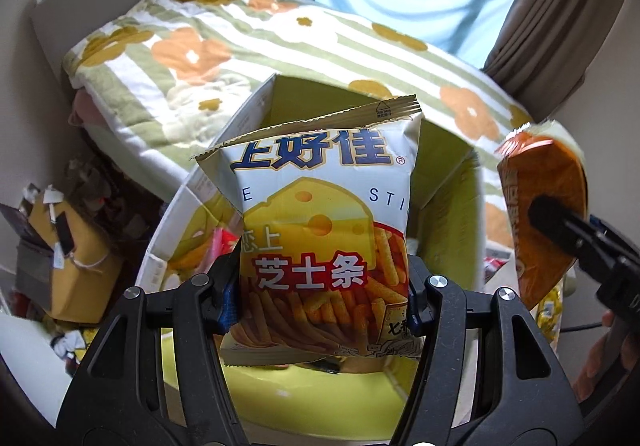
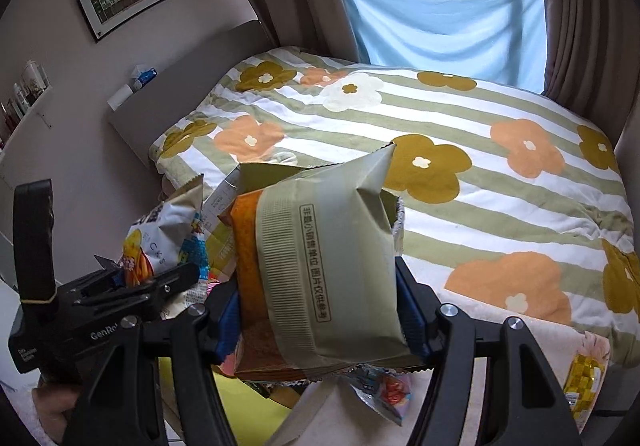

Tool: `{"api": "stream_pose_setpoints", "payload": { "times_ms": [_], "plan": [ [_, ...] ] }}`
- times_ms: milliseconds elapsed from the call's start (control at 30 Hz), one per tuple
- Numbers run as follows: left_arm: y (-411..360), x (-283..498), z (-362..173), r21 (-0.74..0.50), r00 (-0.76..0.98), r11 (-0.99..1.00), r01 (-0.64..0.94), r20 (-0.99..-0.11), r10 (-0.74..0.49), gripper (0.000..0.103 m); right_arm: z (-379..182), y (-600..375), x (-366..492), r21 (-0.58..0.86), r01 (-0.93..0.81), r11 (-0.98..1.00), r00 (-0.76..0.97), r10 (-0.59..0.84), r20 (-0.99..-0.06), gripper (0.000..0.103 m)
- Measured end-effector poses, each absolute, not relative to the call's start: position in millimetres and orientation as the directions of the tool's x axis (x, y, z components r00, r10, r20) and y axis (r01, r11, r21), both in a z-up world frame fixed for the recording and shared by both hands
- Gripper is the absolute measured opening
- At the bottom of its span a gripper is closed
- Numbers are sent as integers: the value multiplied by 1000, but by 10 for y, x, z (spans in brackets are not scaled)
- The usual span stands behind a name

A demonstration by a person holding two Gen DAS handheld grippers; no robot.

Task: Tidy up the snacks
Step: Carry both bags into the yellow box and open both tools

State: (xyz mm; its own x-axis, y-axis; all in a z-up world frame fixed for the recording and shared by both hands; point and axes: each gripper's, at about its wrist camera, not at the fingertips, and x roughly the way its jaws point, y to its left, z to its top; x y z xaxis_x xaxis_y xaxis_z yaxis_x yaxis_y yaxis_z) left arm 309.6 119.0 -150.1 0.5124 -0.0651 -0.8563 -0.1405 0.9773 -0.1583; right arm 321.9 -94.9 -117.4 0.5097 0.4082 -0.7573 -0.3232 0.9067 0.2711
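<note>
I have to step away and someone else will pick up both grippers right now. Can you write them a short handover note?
Left gripper: shut on the cheese stick snack bag, held upright above the open cardboard box.
Right gripper: shut on the orange snack bag, its back seam facing the camera, held in the air beside the left one.
Box: stands in front of the bed and already has some packets inside.
Loose: a small snack packet and a yellow packet lie below the right gripper.
Done: both bags picked up.
Left: place both, probably in the box, then gather the loose packets.
</note>
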Motion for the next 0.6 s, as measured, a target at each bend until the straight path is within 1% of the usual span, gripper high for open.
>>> {"api": "stream_pose_setpoints", "payload": {
  "times_ms": [133,200,233,267,333,600],
  "plan": [
    [1237,3137,-1691,-151,478,984,-92,-874,-89,57,-1286,-829,3267,301,-283,911,496,407,-767,61],
    [1271,3145,-1767,-153,464,986,-72,-880,-102,63,-1314,-791,3264,307,-268,913,495,404,-770,61],
    [1271,3150,-1790,-149,459,987,-63,-882,-104,73,-1332,-774,3266,308,-261,915,493,401,-772,61],
    [1275,3156,-1818,-137,455,989,-54,-885,-98,90,-1349,-758,3269,307,-255,917,491,397,-776,61],
    [1273,3144,-1835,-114,460,993,-41,-884,-82,97,-1370,-739,3275,307,-247,919,490,391,-779,61],
    [1219,3061,-1849,-62,455,998,20,-888,-64,98,-1417,-647,3337,302,-238,923,479,382,-790,61]
  ]
}}
